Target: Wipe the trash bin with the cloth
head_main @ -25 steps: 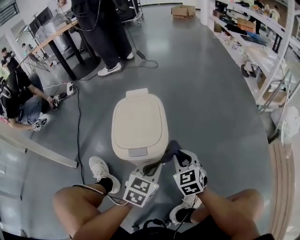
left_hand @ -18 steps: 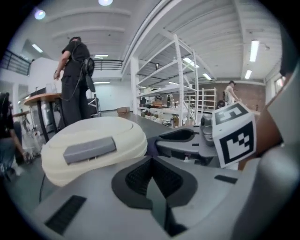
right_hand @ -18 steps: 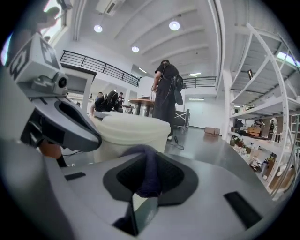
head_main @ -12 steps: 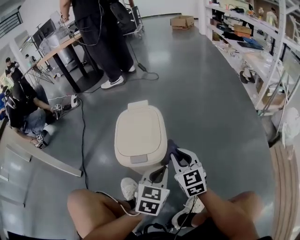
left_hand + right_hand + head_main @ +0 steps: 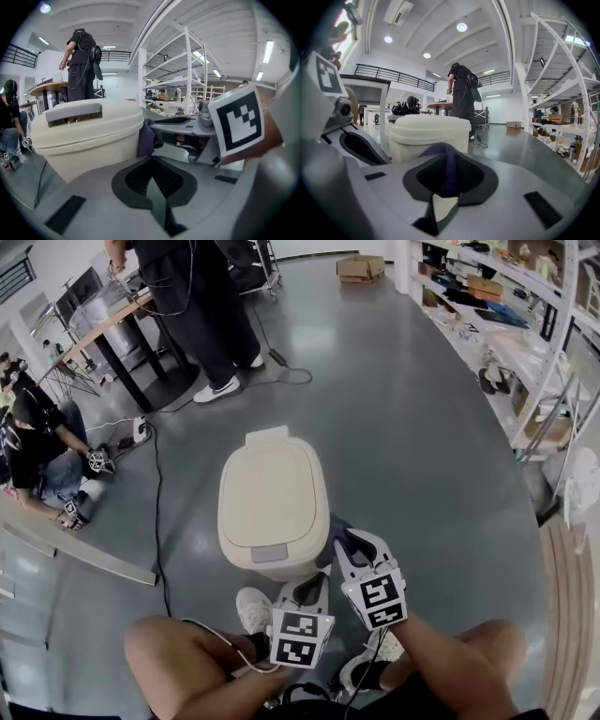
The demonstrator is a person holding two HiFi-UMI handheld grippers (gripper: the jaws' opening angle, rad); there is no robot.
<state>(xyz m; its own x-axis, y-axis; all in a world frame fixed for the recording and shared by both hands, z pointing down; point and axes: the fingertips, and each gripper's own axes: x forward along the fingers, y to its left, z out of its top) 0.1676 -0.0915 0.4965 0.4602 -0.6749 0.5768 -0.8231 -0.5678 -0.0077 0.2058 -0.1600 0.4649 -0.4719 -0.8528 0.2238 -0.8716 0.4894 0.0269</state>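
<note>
Stands on the grey floor (image 5: 422,474), near the middle of the scene and just beyond the knees: a cream trash bin (image 5: 272,498), lid down. Grips a dark purple cloth (image 5: 446,171) in the right gripper (image 5: 349,545), jaws closed on a bunched fold of it. Presses that cloth to the bin's near right wall, just under the lid rim. Carries nothing in the left gripper (image 5: 151,180), jaws drawn together, low by the bin's near face and apparently clear of it.

Looks like wiping under way. Shows no streaks, damp patches or dirt anywhere on the bin, so cannot tell which areas are already done. Judging from the single contact spot, probably leaves most of it to cover: the lid top, the left wall, the far side and the near face.
</note>
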